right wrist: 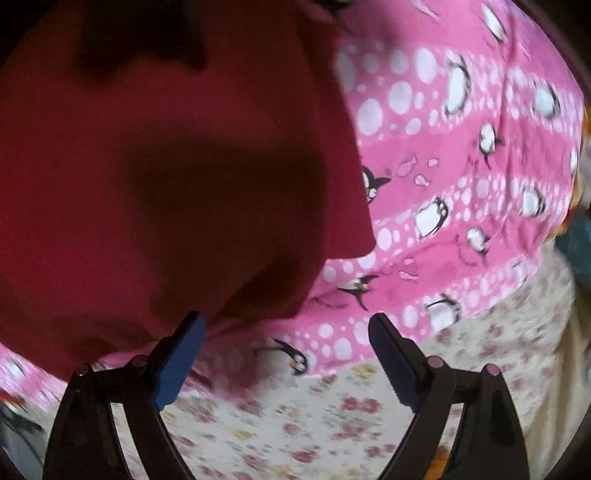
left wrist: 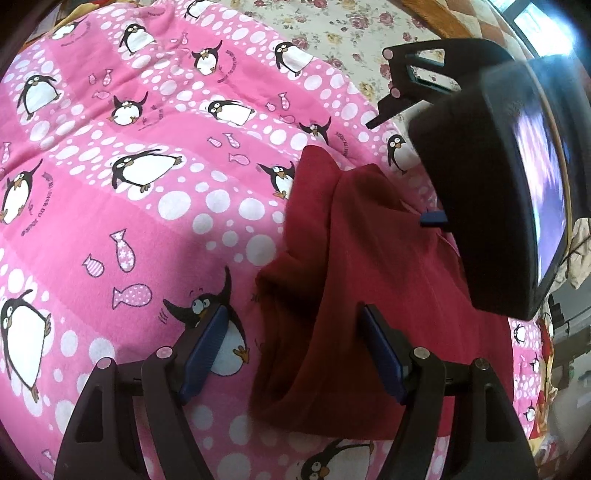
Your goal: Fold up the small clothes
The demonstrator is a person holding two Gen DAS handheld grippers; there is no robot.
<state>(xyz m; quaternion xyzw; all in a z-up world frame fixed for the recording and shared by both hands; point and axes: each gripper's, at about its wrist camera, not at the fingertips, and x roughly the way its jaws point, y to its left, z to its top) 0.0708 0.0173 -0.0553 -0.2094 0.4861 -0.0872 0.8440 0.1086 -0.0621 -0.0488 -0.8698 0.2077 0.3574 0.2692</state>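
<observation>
A dark red garment [left wrist: 369,280] lies rumpled on a pink penguin blanket [left wrist: 129,206]. My left gripper [left wrist: 295,317] hovers open over the garment's left edge. Its right pad [left wrist: 384,354] is above the red cloth and its left pad [left wrist: 205,347] is above the blanket; neither presses on anything. My right gripper [left wrist: 399,173] comes in from the upper right, open, over the garment's far end. In the blurred right wrist view the garment [right wrist: 147,166] fills the left. That gripper [right wrist: 288,325] is open over the blanket [right wrist: 443,166], with its left fingertip at the garment's edge.
A cream floral sheet [left wrist: 332,33] [right wrist: 295,424] borders the blanket. A wooden edge [left wrist: 424,11] runs along the top right. Pale crumpled cloth [left wrist: 580,251] sits at the far right. The blanket's left half is bare.
</observation>
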